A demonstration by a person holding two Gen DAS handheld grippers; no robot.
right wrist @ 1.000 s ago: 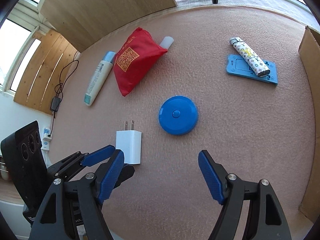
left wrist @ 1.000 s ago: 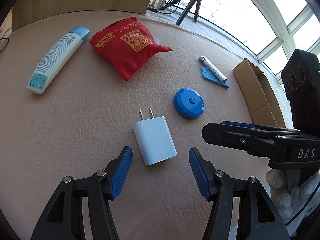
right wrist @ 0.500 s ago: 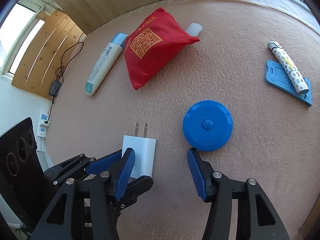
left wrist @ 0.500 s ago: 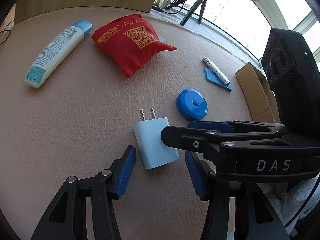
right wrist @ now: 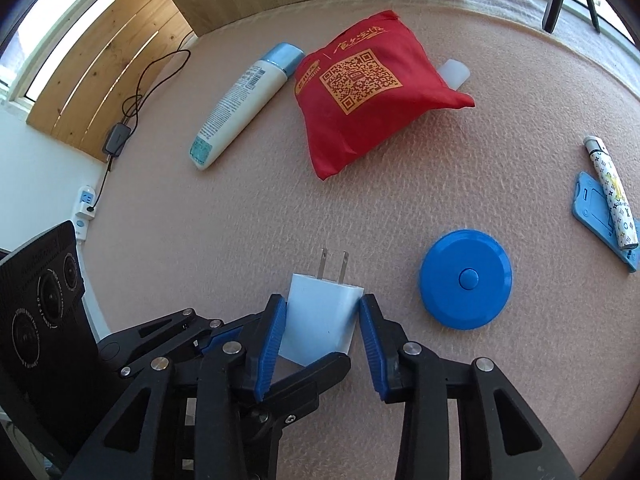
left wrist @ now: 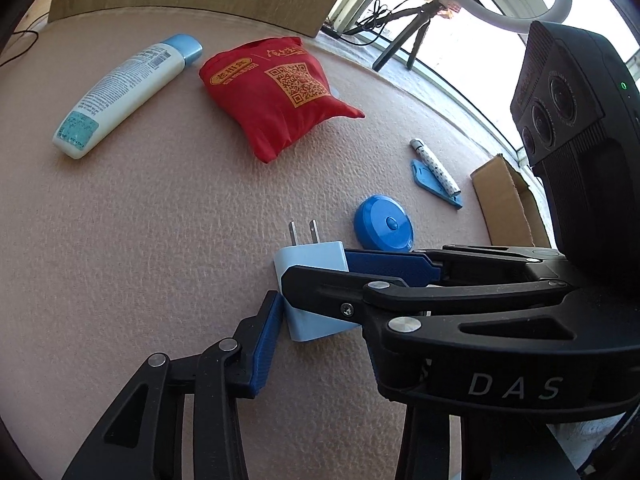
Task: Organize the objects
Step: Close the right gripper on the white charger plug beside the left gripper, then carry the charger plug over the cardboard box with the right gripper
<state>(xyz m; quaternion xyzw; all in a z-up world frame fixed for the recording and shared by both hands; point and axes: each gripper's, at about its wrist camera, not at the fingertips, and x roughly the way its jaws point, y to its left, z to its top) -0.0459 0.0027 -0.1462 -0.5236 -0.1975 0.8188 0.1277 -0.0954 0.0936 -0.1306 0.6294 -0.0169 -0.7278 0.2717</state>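
The blue fingers (right wrist: 276, 332) of the right gripper (right wrist: 322, 326) are closed against both sides of the white charger (right wrist: 320, 316), low in the centre of the right wrist view. The charger lies flat on the pink table surface (right wrist: 240, 220), its two prongs pointing toward the top of the frame.

In the left wrist view the left gripper (left wrist: 316, 320) has one blue pad just beside the charger (left wrist: 308, 256), at its left edge. The right gripper (left wrist: 384, 268) crosses in front and hides the other finger, so whether the left gripper is clamped or released cannot be told.

Surrounding items, right wrist view:
- Blue round case (right wrist: 466, 280): just right of the charger, apart from it.
- Red pouch (right wrist: 368, 88): upper centre, with a small white cap (right wrist: 454, 72) showing behind it.
- White tube (right wrist: 244, 104): left of the pouch.
- Patterned pen (right wrist: 610, 192): right edge, resting on a blue card holder (right wrist: 592, 208).

A cardboard box (left wrist: 504, 204) sits at the right of the left wrist view.
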